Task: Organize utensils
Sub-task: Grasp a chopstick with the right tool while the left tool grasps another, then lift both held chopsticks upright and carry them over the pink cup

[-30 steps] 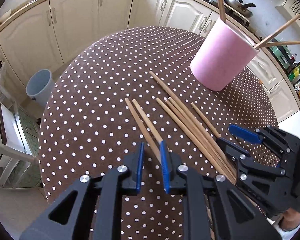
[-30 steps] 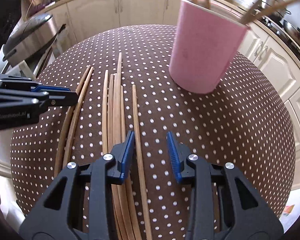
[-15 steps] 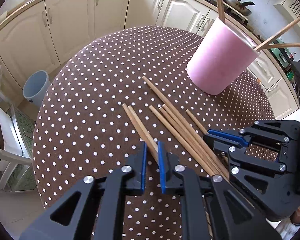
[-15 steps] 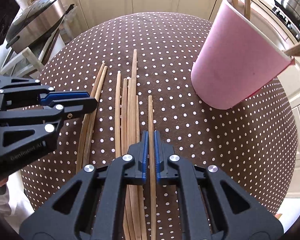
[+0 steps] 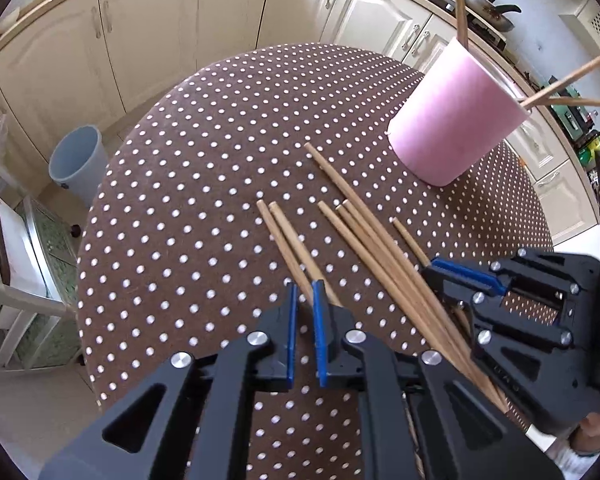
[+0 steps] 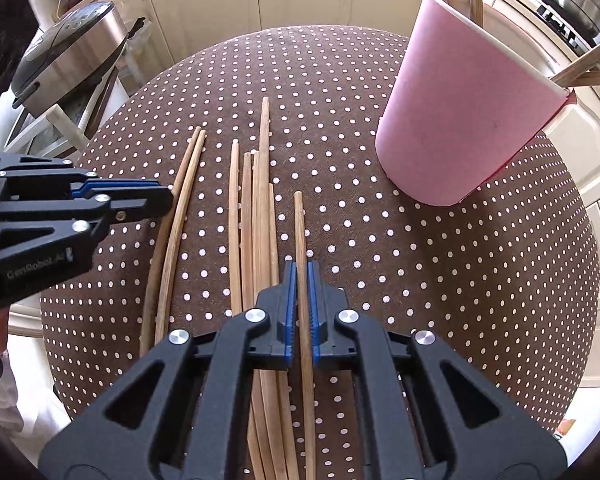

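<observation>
A: What is laid out, from the largest thing down?

B: A round table under a brown dotted cloth is seen. A pink holder stands toward its far right, with several sticks already leaning inside. Loose wooden chopsticks lie flat on the cloth, nearly parallel, well apart from the holder.

A: How are the grippers set?

B: The right gripper is clamped on a single chopstick, the rightmost one. The left gripper is drawn together on the pair of chopsticks at the left of the spread.

A: How can these be expected to handle?

B: They would be judged light, stiff and smooth. A thin round stick may roll or swivel between the pads, so a hold nearer the middle would be steadier than one at the end.
</observation>
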A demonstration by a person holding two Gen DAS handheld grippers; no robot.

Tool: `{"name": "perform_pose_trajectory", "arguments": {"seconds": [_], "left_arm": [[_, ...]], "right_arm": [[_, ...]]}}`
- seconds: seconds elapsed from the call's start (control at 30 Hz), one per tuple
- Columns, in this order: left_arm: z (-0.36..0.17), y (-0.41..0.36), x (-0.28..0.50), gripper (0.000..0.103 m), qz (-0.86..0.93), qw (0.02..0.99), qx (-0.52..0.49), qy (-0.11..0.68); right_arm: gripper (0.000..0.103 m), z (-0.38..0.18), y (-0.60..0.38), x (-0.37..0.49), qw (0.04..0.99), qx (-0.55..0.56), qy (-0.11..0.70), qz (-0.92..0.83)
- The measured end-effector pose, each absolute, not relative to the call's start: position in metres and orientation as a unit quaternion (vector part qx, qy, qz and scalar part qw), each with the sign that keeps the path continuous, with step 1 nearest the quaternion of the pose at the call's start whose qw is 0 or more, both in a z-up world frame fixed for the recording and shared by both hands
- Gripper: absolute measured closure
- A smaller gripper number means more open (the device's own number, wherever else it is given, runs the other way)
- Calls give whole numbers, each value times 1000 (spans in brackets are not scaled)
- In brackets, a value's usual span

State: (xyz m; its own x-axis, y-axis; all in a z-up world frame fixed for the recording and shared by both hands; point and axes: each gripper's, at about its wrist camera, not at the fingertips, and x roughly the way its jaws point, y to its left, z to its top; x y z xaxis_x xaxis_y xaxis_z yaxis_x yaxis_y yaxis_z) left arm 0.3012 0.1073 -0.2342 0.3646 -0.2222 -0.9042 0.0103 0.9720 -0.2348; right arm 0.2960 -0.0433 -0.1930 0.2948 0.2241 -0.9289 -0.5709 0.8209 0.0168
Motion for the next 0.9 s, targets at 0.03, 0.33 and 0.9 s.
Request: {"name": "perform_pose_trajectory", "arguments": {"seconds": [0.03, 0.33, 0.9], "left_arm": [[-235, 107, 306, 94, -67, 821, -93, 560], [-233, 90, 321, 92, -51, 818, -62, 570], [-197, 84, 299, 97, -66, 851, -60, 518]], "right_arm": [[96, -193, -44, 297, 788, -161, 538, 252], [97, -194, -37, 305, 787, -166, 537, 255], [97, -160, -67, 274, 830, -135, 476, 258]]}}
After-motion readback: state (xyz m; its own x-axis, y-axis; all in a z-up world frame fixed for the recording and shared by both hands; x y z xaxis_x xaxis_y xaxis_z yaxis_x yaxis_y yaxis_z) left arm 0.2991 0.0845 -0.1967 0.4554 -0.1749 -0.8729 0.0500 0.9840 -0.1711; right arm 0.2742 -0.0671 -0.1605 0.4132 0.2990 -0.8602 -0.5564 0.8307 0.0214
